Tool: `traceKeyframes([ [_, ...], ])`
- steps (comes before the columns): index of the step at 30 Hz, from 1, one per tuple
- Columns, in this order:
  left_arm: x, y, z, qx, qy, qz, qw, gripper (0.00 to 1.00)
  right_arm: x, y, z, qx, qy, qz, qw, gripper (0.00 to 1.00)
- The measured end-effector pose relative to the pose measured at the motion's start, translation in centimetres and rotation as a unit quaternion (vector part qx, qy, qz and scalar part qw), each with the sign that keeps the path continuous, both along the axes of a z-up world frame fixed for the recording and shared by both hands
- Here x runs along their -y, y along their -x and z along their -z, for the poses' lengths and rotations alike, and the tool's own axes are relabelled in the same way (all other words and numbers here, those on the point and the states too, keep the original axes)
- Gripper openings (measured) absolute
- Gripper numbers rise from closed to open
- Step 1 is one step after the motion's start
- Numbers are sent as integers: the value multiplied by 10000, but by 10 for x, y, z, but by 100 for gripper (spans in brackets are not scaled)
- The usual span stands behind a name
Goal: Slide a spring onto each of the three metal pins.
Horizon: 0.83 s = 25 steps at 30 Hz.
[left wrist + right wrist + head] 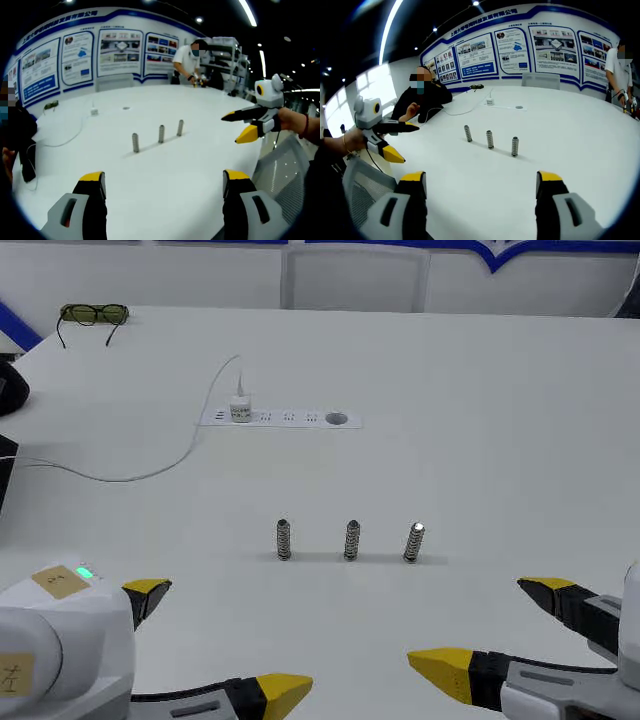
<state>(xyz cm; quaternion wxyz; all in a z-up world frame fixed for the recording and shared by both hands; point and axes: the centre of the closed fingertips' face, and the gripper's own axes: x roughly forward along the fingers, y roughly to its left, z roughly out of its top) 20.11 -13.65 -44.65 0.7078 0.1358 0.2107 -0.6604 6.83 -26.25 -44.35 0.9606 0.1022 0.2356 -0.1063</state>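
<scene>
Left gripper (215, 640) and right gripper (490, 623) low over the near edge, both empty.
Each gripper's jaws are spread wide with nothing between them, above the white table (500, 440). Beyond them, well apart from both, three pins (352, 539) stand upright in a row, a spring (490, 139) coiled round each. Farther back lies a power strip (300, 419) with a white plug (240, 408) and a cable (130, 480) trailing left. Glasses (93, 313) sit at the far left corner.
</scene>
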Motion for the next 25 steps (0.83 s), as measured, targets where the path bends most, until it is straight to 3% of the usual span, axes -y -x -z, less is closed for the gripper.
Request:
traceKeyframes([
  [25,-4,3,2,0,-64,-21,10000,100,-3,3,2,-35,58,5,10000,93],
])
